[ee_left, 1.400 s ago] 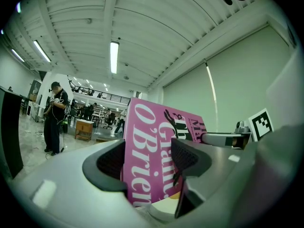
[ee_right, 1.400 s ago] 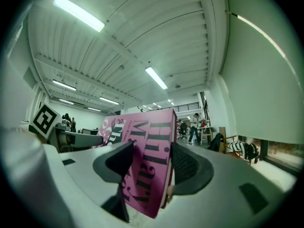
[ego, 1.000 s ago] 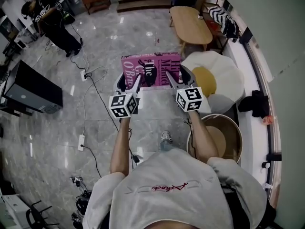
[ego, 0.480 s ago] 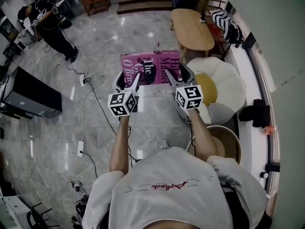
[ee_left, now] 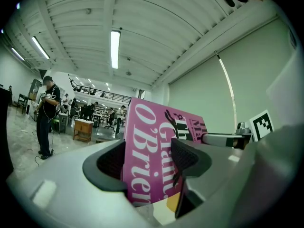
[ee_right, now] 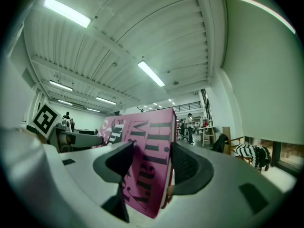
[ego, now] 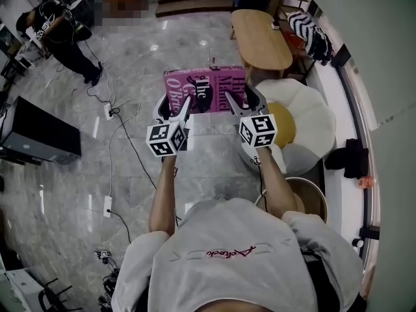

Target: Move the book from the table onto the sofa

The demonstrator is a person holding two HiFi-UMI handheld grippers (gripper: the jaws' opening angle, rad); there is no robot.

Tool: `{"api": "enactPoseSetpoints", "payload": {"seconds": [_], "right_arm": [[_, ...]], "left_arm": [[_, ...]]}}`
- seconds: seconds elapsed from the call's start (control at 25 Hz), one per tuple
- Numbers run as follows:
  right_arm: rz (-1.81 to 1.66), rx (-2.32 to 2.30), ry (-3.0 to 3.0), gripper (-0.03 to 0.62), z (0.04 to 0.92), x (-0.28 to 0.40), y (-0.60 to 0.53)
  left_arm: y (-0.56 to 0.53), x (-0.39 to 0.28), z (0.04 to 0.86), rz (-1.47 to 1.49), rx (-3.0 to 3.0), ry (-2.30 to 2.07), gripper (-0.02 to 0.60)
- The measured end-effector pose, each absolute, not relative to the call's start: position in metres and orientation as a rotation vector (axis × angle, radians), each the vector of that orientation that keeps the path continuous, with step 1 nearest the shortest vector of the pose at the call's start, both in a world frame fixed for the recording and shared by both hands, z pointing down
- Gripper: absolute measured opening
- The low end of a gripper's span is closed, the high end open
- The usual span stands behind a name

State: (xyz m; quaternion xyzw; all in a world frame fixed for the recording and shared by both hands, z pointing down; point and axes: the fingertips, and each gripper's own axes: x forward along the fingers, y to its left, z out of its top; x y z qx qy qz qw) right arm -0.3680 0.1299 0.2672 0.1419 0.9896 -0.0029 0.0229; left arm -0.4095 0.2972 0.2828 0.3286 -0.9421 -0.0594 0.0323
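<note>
My left tongs [ego: 181, 106] and right tongs [ego: 238, 103] each clamp the book's [ego: 207, 87] near edge, sharing its weight, beside the egg-shaped cushion [ego: 307, 109].

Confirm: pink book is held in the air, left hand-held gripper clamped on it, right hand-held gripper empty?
Wrong on the right hand-held gripper: it is not empty. The right gripper view shows its jaws shut on the pink book as well. The rest stands: left hand-held gripper clamped on it, book held in the air.
</note>
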Motion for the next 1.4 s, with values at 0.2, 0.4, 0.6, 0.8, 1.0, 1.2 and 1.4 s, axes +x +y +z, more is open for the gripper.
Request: {"api": "enactPoseSetpoints", "payload": {"seconds": [0.2,0.4,0.6,0.8,1.0,1.2,1.4], "right_arm": [[-0.007,0.449,3.075,0.253,0.273,-0.385,0.129],[-0.017,0.456,3.087,0.252,0.280,-0.397,0.131],[-0.008,0.456,3.090,0.253,0.283,-0.419,0.134],[0.000,0.430,3.094,0.252,0.285,-0.451,0.130],[-0.002,0.404,3.089,0.253,0.281,-0.495,0.128],[0.005,0.397,3.095,0.252,0.276,-0.543,0.141],[0.018,0.389,3.094,0.253,0.272,-0.590,0.155]], "left_arm": [[0.296,-0.424,0.290,-0.191,1.001,-2.890,0.293],[0.298,-0.436,0.296,-0.201,0.985,-2.886,0.293],[0.301,-0.458,0.302,-0.208,0.979,-2.880,0.293],[0.296,-0.493,0.304,-0.211,1.009,-2.869,0.293],[0.294,-0.538,0.299,-0.223,1.044,-2.873,0.293],[0.307,-0.588,0.296,-0.223,1.047,-2.864,0.293],[0.320,-0.635,0.293,-0.224,1.058,-2.864,0.293]]}}
